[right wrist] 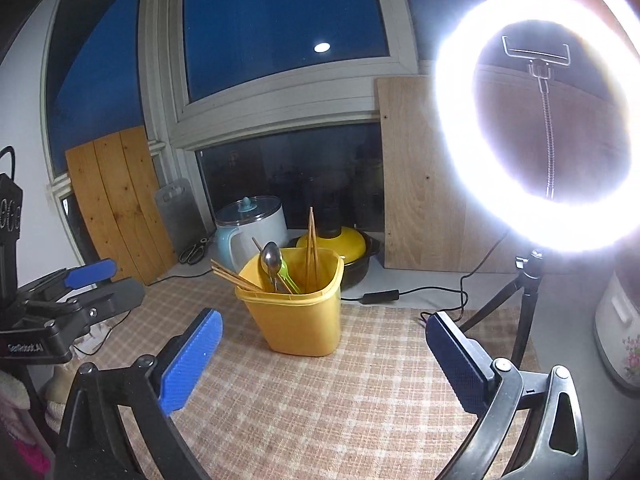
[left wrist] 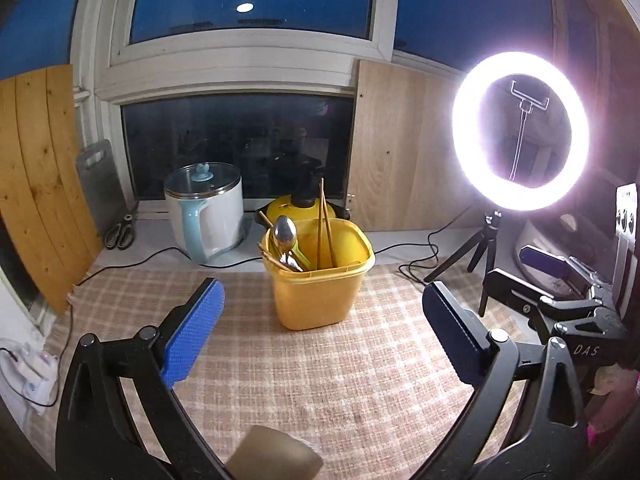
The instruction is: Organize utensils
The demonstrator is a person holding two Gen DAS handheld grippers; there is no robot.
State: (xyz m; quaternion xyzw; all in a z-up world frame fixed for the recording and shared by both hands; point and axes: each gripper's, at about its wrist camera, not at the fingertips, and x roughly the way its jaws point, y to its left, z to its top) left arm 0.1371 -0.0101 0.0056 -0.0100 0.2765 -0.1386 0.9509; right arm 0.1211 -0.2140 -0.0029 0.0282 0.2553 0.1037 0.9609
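Observation:
A yellow plastic holder [left wrist: 320, 292] stands on the checked tablecloth [left wrist: 320, 380] and also shows in the right wrist view [right wrist: 298, 316]. It holds a metal spoon [left wrist: 285, 232], wooden chopsticks [left wrist: 323, 228] and a green utensil [right wrist: 286, 274]. My left gripper [left wrist: 320, 332] is open and empty, in front of the holder. My right gripper [right wrist: 324, 354] is open and empty, also in front of the holder. The right gripper shows at the right edge of the left wrist view [left wrist: 560, 280]; the left gripper shows at the left edge of the right wrist view [right wrist: 84, 284].
A lit ring light [left wrist: 520, 130] on a small tripod [left wrist: 484, 240] stands at the right with its cable [left wrist: 412, 256] on the table. A white-blue electric pot [left wrist: 206, 216], a yellow-lidded pot [right wrist: 340, 242], scissors [left wrist: 120, 232] and a grey cutting board [left wrist: 100, 184] line the windowsill.

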